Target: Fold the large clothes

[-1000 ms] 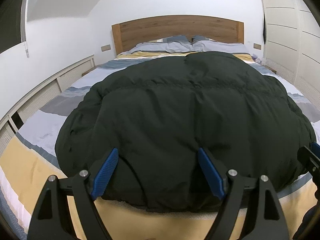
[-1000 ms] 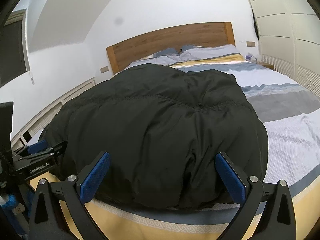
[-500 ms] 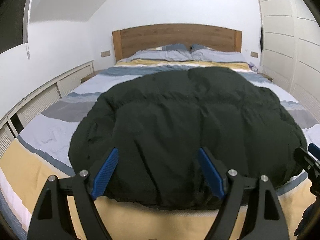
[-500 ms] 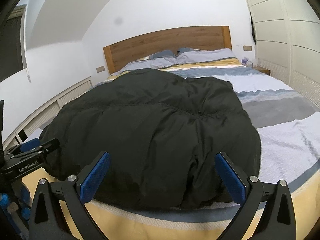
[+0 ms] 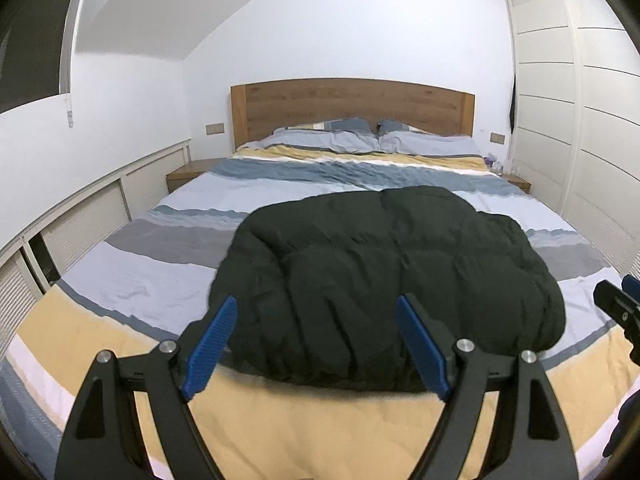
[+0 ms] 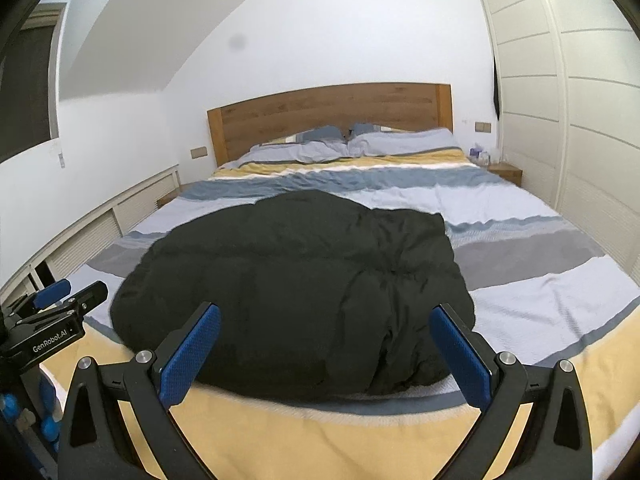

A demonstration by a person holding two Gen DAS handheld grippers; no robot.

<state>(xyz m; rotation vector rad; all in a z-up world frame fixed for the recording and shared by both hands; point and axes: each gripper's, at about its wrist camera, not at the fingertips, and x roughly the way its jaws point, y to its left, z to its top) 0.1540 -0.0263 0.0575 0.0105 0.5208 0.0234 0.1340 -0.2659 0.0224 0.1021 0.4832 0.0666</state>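
A dark green puffy jacket (image 5: 384, 280) lies folded in a thick bundle on the striped bed (image 5: 132, 276), near its foot. The same jacket (image 6: 296, 292) fills the middle of the right wrist view. My left gripper (image 5: 316, 344) hangs open above the near edge of the jacket, nothing between its blue pads. My right gripper (image 6: 326, 356) is also open and clear of the fabric, held back over the yellow stripe of the bed (image 6: 540, 292). Each gripper shows at the edge of the other's view.
A wooden headboard (image 5: 352, 110) and two pillows (image 5: 372, 140) lie at the far end. White low cabinets (image 5: 80, 224) run along the left wall, a white wardrobe (image 5: 576, 120) along the right. Small nightstands (image 6: 505, 171) flank the bed.
Both grippers have risen and pulled back from the jacket, which now looks smaller and farther away. More of the striped bedding shows around it. Both stay open.
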